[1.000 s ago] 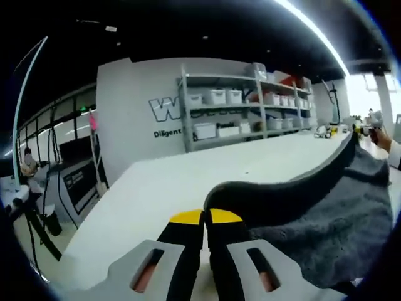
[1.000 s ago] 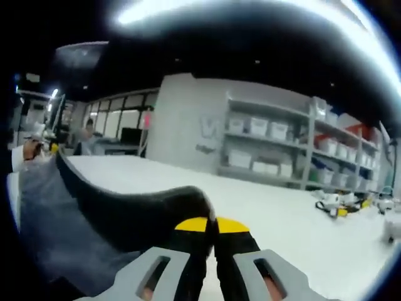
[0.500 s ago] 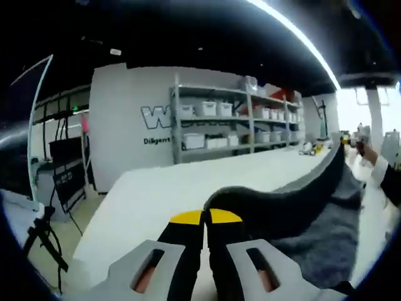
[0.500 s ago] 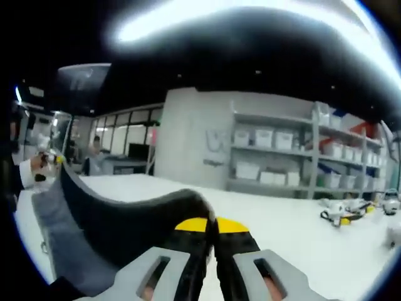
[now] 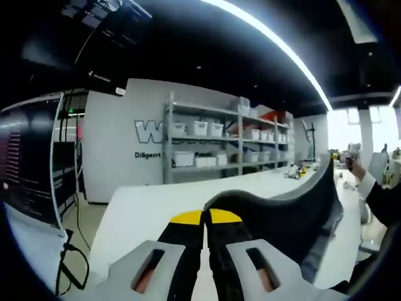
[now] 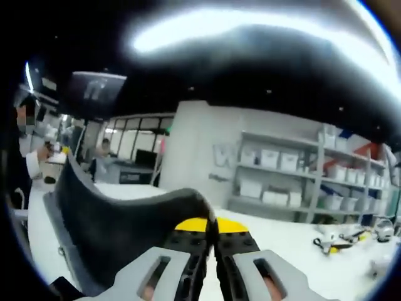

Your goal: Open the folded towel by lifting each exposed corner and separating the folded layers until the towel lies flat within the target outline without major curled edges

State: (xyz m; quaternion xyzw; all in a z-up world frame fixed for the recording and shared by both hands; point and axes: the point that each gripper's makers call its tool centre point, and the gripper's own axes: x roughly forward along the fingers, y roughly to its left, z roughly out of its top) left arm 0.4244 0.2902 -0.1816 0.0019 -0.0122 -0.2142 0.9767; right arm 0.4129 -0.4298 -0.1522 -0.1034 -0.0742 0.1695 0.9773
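Since a second ago you have raised both grippers: the towel (image 5: 294, 213) now hangs clear above the white desk (image 5: 156, 207) and less of it lies in view. Your left gripper (image 5: 205, 219) has its fingers clenched on one towel corner. Your right gripper (image 6: 212, 227) pinches the other corner, with the towel (image 6: 106, 226) stretched taut between them. Shelves (image 5: 207, 141) of bins stand behind.

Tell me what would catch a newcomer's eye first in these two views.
The dark grey towel, pinched in the left gripper and the right gripper, hangs taut between them above the white table. Behind it stand grey shelves of white bins against a lettered wall.
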